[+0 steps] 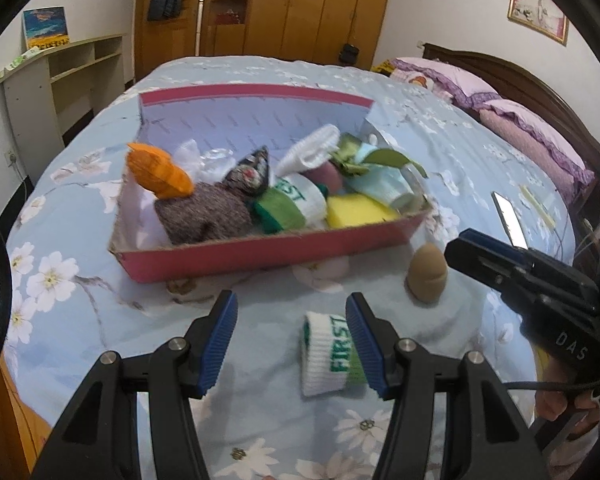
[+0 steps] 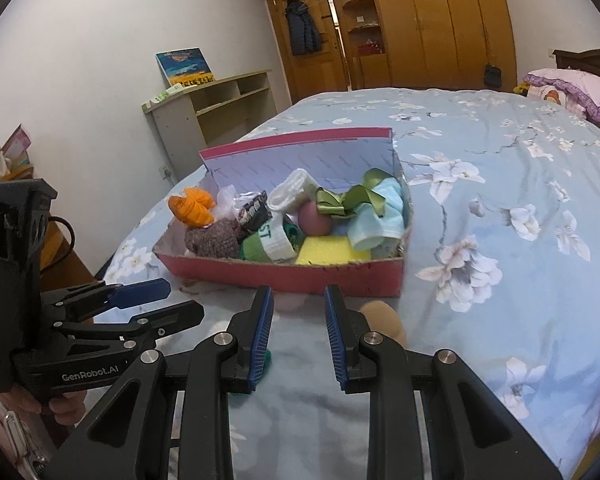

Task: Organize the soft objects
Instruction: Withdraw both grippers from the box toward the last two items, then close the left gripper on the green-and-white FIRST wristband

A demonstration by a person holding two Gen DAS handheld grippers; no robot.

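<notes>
While left tool [image 1: 290,340] gapes, ribbed rolled sock [image 1: 326,354] (white, green), red cardboard box [image 1: 236,258].

A white-green rolled sock [image 1: 327,354] lies beside a tan, seemingly egg-shaped toy [image 1: 426,273] before the filled red box [image 1: 260,254].

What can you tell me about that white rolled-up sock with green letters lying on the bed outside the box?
The white sock is a ribbed knit roll lying on the blue floral bedspread, in front of the pink box. Green letters reading FIRST run along its side, with a light green part at one end. The open left gripper sits over it, its right-hand blue pad partly hiding the sock; whether it touches is unclear. It is apart from the tan egg-shaped thing.
</notes>
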